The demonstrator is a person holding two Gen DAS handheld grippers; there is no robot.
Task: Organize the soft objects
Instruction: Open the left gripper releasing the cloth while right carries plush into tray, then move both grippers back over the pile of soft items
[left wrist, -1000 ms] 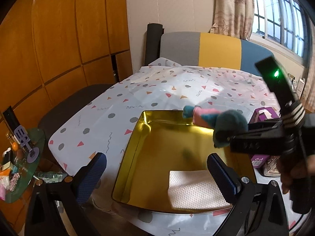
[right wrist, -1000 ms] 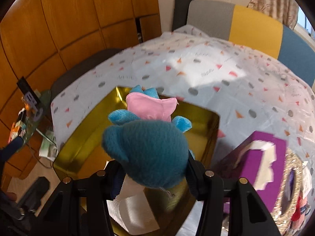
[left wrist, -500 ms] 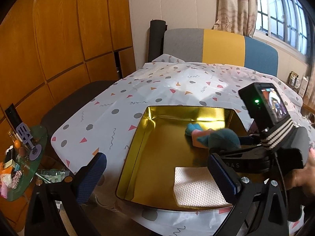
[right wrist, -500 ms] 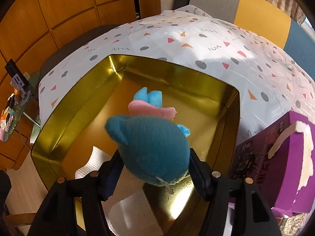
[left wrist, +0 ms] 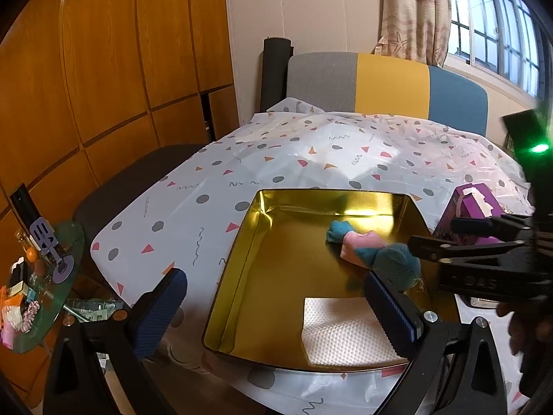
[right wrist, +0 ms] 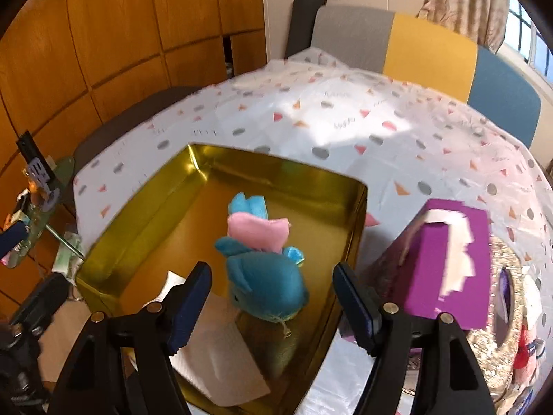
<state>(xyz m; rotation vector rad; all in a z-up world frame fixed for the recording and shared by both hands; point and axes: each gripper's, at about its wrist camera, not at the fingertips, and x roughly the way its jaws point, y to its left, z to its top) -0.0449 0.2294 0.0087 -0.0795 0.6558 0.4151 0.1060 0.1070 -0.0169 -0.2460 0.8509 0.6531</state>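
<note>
Plush toy [right wrist: 264, 278], one teal-and-pink figure, is lying inside the gold tray [right wrist: 145, 214], directly ahead of the right hand-held gripper [right wrist: 273, 306], whose two blue pads are standing wide apart on either side of it, touching nothing. One white paper napkin [left wrist: 345, 332] is sitting in the tray too, just in front of the left hand-held gripper [left wrist: 273, 306], which is also spread open and gripping nothing. One purple tissue box [right wrist: 446, 263] is standing just right of the right hand-held gripper, beside the tray on the patterned tabletop [left wrist: 276, 159].
</note>
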